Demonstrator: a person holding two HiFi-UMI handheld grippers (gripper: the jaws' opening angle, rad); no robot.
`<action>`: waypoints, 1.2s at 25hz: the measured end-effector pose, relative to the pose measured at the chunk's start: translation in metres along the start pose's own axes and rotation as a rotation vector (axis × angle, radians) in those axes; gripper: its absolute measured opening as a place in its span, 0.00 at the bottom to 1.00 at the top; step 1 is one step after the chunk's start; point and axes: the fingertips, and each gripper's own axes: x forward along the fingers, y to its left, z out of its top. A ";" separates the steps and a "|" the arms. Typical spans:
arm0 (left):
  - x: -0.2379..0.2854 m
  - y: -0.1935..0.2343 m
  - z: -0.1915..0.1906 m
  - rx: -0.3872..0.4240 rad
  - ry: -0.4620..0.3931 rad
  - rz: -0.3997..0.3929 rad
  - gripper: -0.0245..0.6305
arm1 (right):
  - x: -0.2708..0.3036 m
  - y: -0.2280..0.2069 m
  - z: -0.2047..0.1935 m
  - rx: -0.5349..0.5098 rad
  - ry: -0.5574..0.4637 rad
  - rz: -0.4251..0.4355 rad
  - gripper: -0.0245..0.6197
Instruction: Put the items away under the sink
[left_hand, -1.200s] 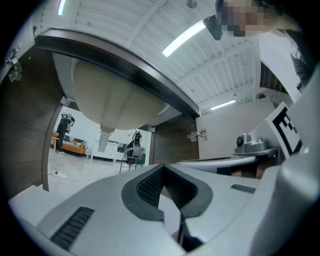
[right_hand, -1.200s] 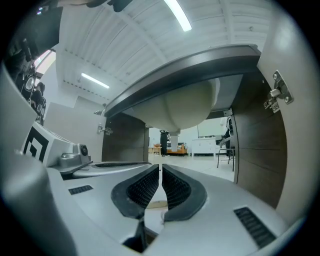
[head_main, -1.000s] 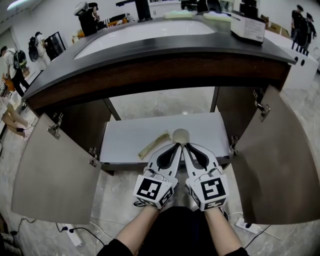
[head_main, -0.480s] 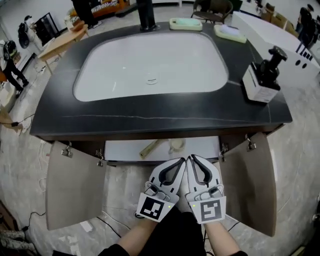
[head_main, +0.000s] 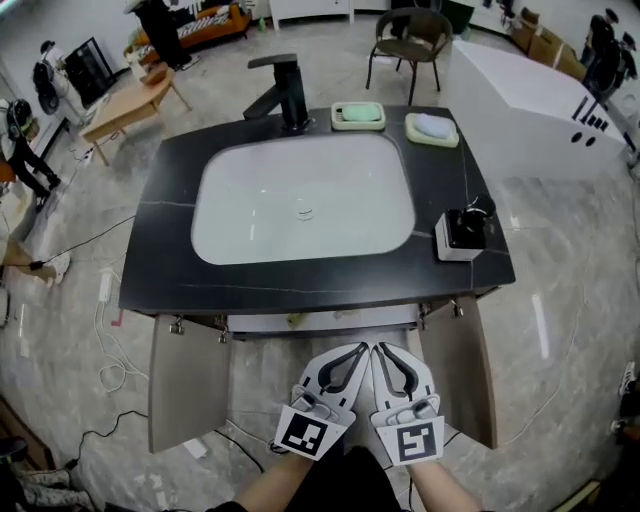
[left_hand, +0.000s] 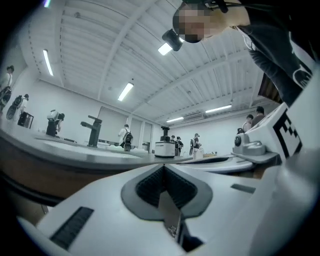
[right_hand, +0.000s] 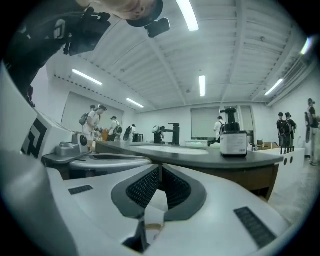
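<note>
One sink, one faucet, two soap dishes, two cabinet doors.

Lab hall, standalone sink unit, ppl around

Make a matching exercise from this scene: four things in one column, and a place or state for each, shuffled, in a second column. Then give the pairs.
Things
1. faucet
2. white box
3. cabinet doors
4. left tool

Places or states
A. swung open below the counter
B. shut, with nothing between its jaws
C. black, standing behind the basin
D. near the counter's right front corner

Pairs: 1-C, 2-D, 3-A, 4-B
</note>
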 end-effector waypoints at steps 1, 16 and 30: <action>0.001 -0.004 0.013 -0.004 0.003 -0.006 0.05 | -0.003 -0.002 0.013 0.002 0.005 -0.005 0.10; 0.067 -0.042 0.125 -0.057 0.046 -0.247 0.05 | -0.020 -0.068 0.131 0.020 0.096 -0.144 0.10; 0.129 -0.047 0.111 -0.063 0.146 -0.344 0.06 | 0.004 -0.158 0.130 0.020 0.164 -0.203 0.10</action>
